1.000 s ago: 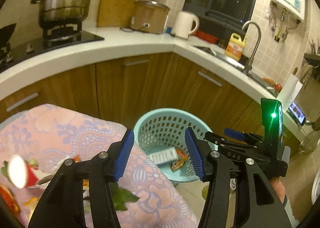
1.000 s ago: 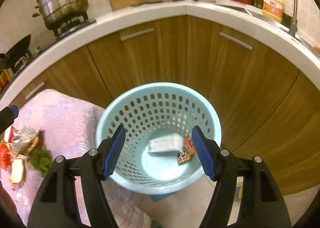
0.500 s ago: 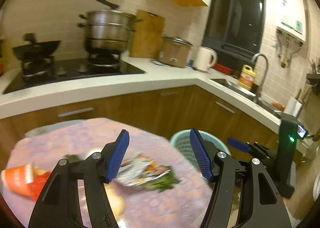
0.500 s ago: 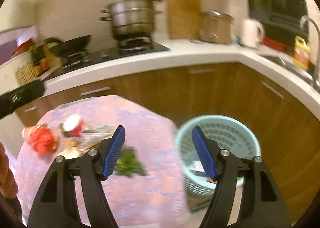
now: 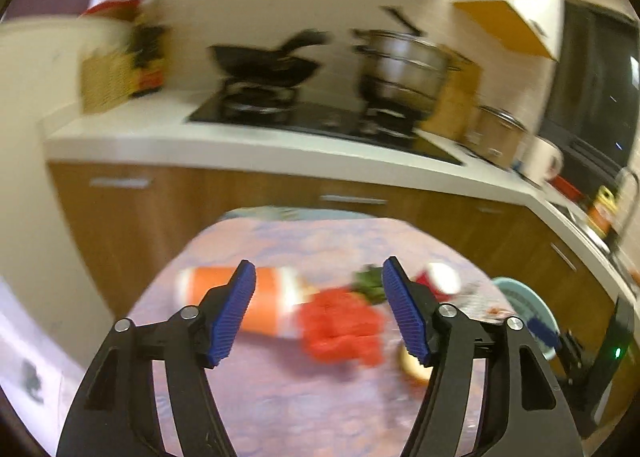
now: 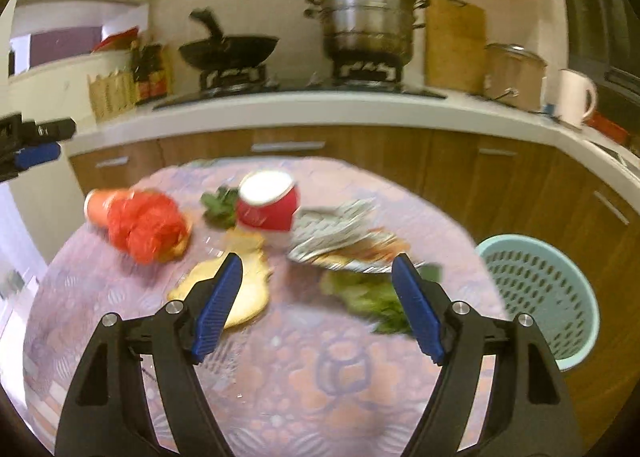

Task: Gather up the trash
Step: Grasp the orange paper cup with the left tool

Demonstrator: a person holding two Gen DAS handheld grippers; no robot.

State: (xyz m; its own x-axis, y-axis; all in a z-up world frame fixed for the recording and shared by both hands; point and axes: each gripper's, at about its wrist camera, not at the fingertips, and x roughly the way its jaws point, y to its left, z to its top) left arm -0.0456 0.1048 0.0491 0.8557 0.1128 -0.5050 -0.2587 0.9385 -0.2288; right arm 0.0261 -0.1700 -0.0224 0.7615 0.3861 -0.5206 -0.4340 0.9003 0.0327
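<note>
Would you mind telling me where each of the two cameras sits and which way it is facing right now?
Left wrist: on the left gripper, facing down and forward over the table toward the stove; own black fingers show, jaws opening, nothing between them; the right gripper shows at the right edge.
Right wrist: on the right gripper, facing the same table and counter; own jaws opening, empty; the left gripper shows at the left edge.
Shared: red crumpled bag, teal basket.
</note>
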